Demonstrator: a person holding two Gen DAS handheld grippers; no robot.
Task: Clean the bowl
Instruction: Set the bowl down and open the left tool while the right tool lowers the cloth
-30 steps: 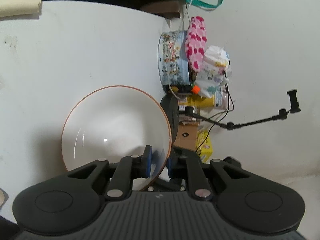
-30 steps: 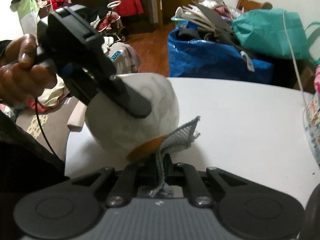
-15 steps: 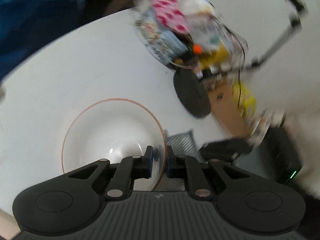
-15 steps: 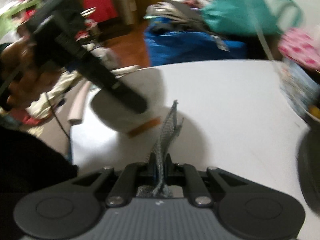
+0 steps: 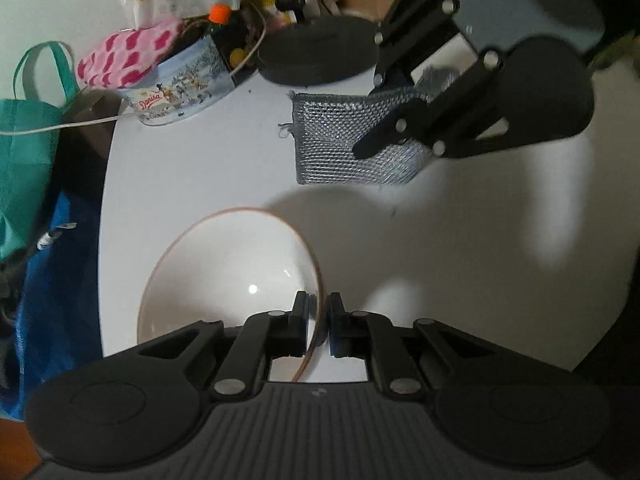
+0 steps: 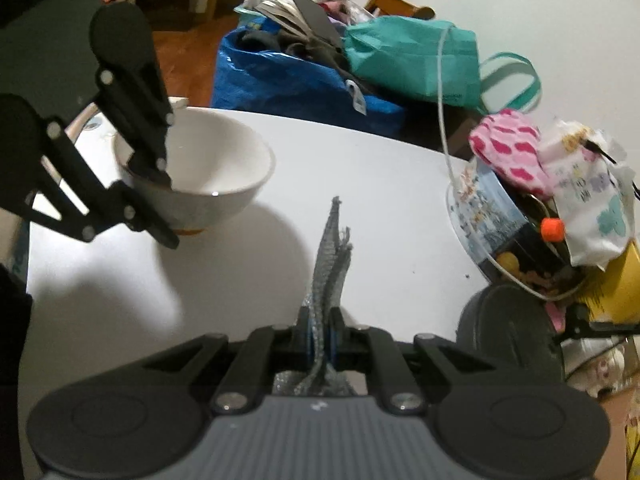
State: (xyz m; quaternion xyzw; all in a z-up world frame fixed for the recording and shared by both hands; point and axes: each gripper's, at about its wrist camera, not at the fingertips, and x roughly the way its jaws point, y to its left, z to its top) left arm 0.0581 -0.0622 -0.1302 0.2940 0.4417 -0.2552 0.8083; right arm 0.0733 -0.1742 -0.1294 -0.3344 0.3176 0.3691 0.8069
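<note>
Bowl-cleaning step, caught between wipes: white bowl (image 5: 228, 276) held upright just above or on the white table (image 5: 192, 176), mesh scouring cloth (image 5: 352, 136) carried clear of it, near but not touching. Left gripper (image 5: 318, 326) closed narrowly on the bowl's near rim, one pad inside the wall, one outside. Right gripper (image 6: 320, 336) pinched tight on the folded cloth, free end standing up beyond the fingertips (image 6: 305, 334). Judged next: cloth brought over the rim and pressed against the inner wall, bowl steadied or tilted toward it; rim grip slim, so slipping or tipping under wiping pressure a risk. Tin (image 6: 484, 216) of clutter near the table's far edge, well apart from the bowl
</note>
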